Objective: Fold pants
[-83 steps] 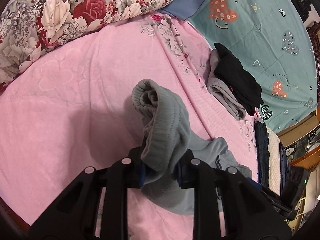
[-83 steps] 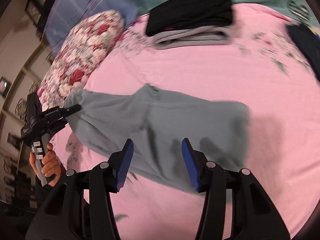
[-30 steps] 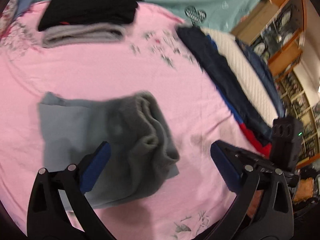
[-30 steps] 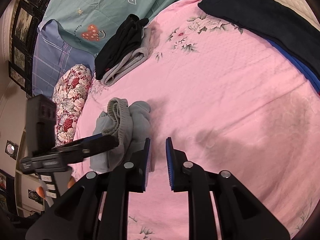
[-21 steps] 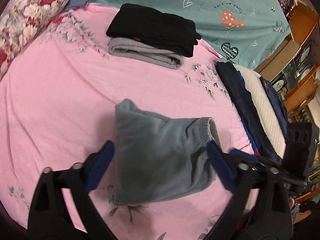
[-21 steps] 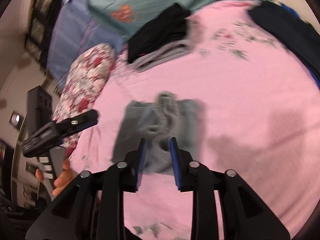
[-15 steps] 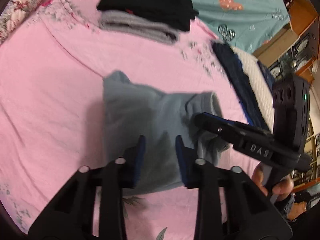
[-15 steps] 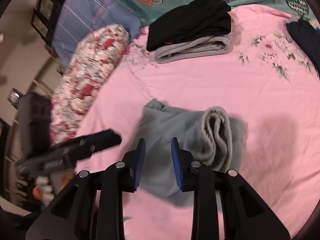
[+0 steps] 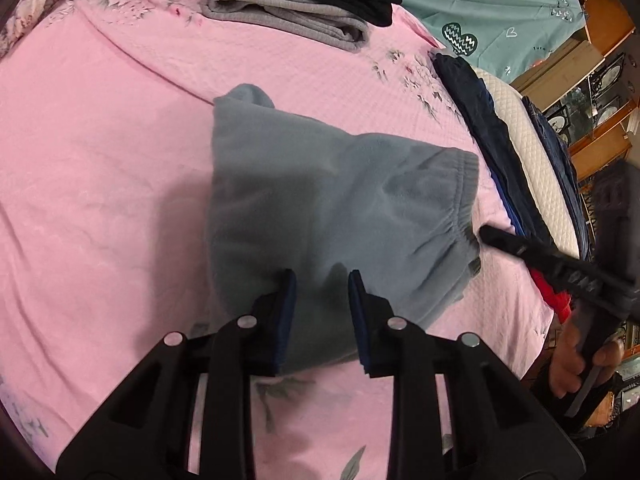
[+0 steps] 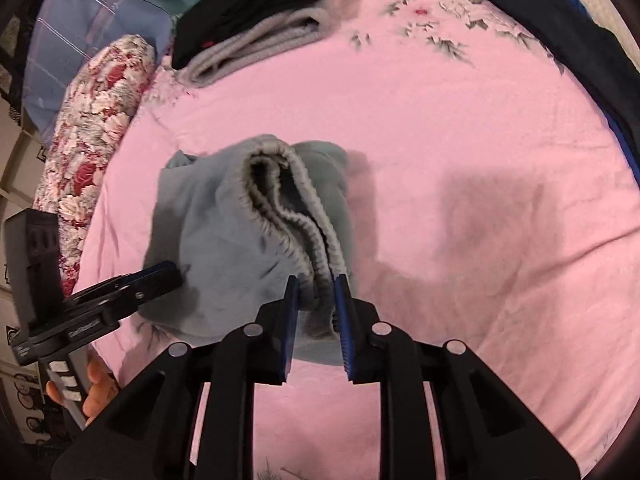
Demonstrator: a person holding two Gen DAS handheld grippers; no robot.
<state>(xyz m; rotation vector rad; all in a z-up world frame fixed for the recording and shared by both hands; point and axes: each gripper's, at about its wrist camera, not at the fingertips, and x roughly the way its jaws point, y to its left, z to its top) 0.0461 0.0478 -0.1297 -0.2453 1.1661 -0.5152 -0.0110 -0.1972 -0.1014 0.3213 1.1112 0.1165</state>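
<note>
Gripping the grey pants (image 9: 328, 200) folded on the pink bedspread (image 9: 100, 160), your left gripper (image 9: 322, 280) pinches the near edge. Your right gripper (image 10: 316, 286) pinches the waistband (image 10: 296, 224); the bundle's long axis runs left-right between them.

Both wrist cameras are looking down, seemingly close, from opposite sides, sharing the folded grey fleece pants (image 9: 332, 208) (image 10: 248, 236) on the pink bedspread (image 9: 100, 152) (image 10: 460, 128).

bedroom | pink bedspread (image 9: 100, 128) | floral pillow (image 10: 96, 120) | folded clothes (image 9: 288, 4)
</note>
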